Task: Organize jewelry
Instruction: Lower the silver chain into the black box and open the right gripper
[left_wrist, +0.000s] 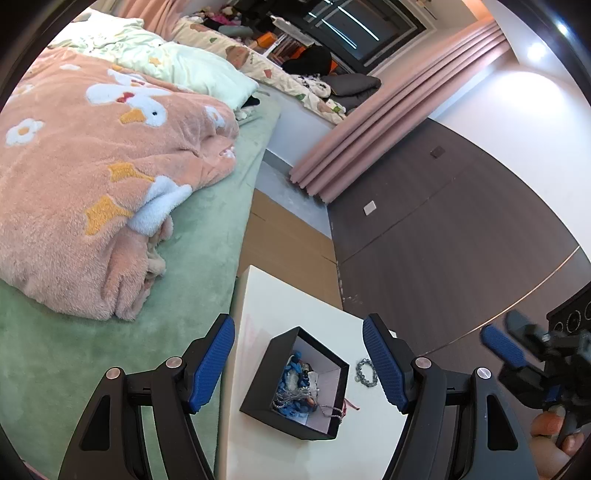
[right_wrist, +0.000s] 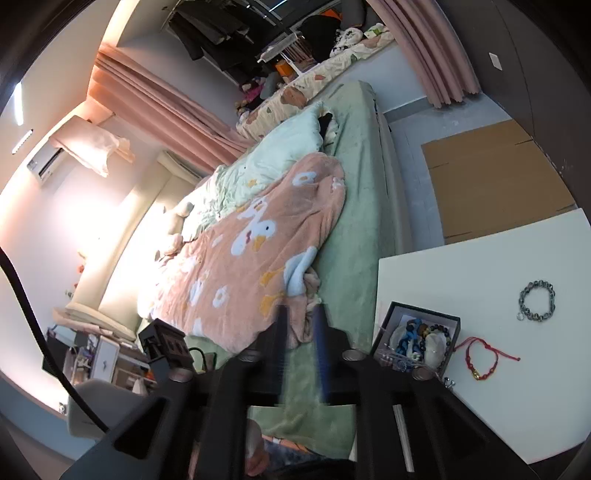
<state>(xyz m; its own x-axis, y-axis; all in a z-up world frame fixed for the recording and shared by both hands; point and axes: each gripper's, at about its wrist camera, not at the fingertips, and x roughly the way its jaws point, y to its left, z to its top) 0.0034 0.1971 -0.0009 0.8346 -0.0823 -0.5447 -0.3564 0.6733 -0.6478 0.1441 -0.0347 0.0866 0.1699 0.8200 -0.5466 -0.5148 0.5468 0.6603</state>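
Note:
A black jewelry box (left_wrist: 295, 384) with a white lining stands on a white table (left_wrist: 273, 295); it holds blue beads, silver chains and other pieces. My left gripper (left_wrist: 299, 362) is open and empty above it, fingers on either side. A grey bead bracelet (left_wrist: 365, 373) lies on the table right of the box. In the right wrist view I see the box (right_wrist: 417, 343), the grey bracelet (right_wrist: 537, 301) and a red cord bracelet (right_wrist: 480, 356) on the table (right_wrist: 498, 398). My right gripper (right_wrist: 301, 347) is blurred, its fingers a small gap apart and empty, over the bed's edge left of the table.
A bed with a green sheet (left_wrist: 192, 258) and a pink duck blanket (left_wrist: 92, 184) lies left of the table. Flat cardboard (right_wrist: 495, 177) lies on the floor beyond it. A dark wall panel (left_wrist: 461, 229) and pink curtains (left_wrist: 388, 118) stand to the right.

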